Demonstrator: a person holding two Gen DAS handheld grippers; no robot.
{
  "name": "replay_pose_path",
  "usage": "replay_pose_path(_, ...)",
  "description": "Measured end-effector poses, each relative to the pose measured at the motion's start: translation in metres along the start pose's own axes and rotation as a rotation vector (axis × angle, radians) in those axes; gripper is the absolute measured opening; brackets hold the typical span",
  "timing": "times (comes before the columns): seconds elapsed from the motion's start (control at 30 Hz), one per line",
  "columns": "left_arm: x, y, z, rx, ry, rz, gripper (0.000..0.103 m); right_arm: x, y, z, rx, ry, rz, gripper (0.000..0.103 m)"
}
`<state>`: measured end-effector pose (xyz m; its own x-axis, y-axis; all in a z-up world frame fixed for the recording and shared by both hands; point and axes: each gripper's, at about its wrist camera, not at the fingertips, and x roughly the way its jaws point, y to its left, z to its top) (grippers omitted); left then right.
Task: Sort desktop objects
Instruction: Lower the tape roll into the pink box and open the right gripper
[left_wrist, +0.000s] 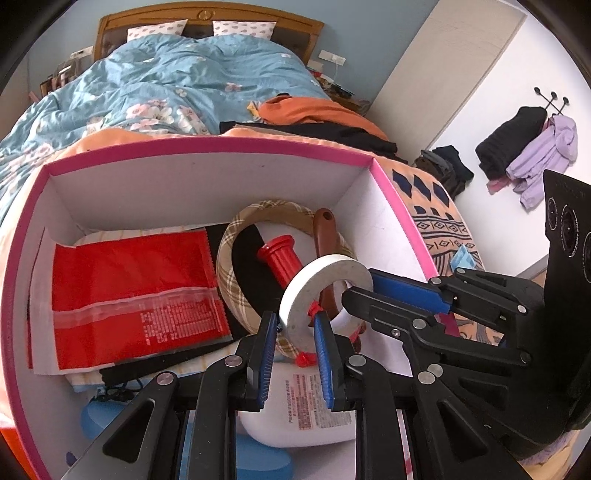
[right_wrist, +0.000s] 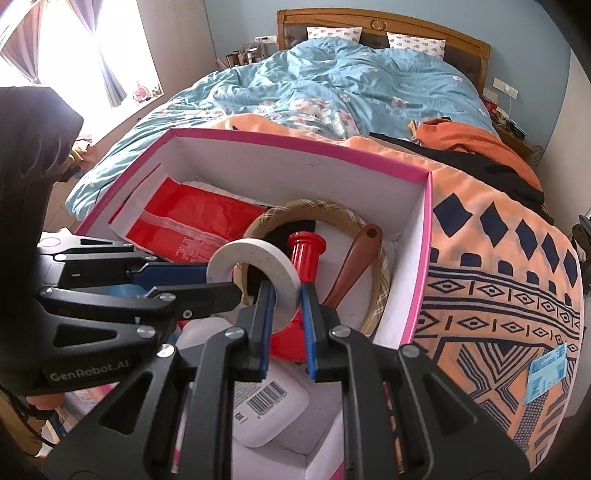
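A white roll of tape (left_wrist: 325, 288) hangs over a pink-rimmed box (left_wrist: 207, 147). Both grippers hold it. My left gripper (left_wrist: 295, 328) is shut on the roll's near rim. My right gripper (right_wrist: 288, 306) is shut on its other side (right_wrist: 255, 273); in the left wrist view it comes in from the right (left_wrist: 364, 286). In the box lie a red packet (left_wrist: 136, 295), a plaid ring (left_wrist: 229, 266), a red handle (left_wrist: 280, 262), a brown handle (left_wrist: 325, 232) and a white bottle (left_wrist: 306, 406).
The box (right_wrist: 421, 258) sits on an orange patterned blanket (right_wrist: 498, 280) at the foot of a bed with a blue quilt (right_wrist: 332, 81). A small blue card (right_wrist: 546, 373) lies on the blanket. Clothes hang on a wall hook (left_wrist: 532, 147).
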<state>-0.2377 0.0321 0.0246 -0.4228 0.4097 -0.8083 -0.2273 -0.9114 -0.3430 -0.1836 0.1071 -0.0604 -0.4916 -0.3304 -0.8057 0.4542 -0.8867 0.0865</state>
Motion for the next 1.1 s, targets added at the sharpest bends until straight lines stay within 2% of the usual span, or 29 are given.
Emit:
replay_pose_path(0.3,0.009,0.011,0.009,-0.037,0.000,0.042,0.020,0.016,-0.006,0.011,0.036,0.033,-0.006,0.017)
replay_pose_path(0.43,0.009,0.014,0.009,-0.049,-0.001,0.064,0.020,0.020,-0.009,0.015,0.050,0.040,-0.005,0.021)
replay_pose_path(0.5,0.009,0.014,0.009,-0.047,-0.002,0.062,0.020,0.018,-0.009,0.016,0.053,0.037,-0.006,0.025)
replay_pose_path(0.67,0.007,0.013,0.007,-0.035,-0.011,0.050,0.020,0.013,-0.010,0.012,0.055,0.027,0.018,0.026)
replay_pose_path(0.87,-0.001,0.006,0.001,-0.006,-0.032,0.029,0.022,-0.006,-0.011,0.001,0.069,-0.015,0.045,0.027)
replay_pose_path(1.0,-0.020,-0.004,-0.007,0.025,-0.067,0.002,0.025,-0.025,-0.010,-0.010,0.074,-0.056,0.082,0.027)
replay_pose_path(1.1,-0.039,-0.014,-0.017,0.062,-0.101,-0.015,0.027,-0.047,-0.008,-0.021,0.074,-0.104,0.116,0.032)
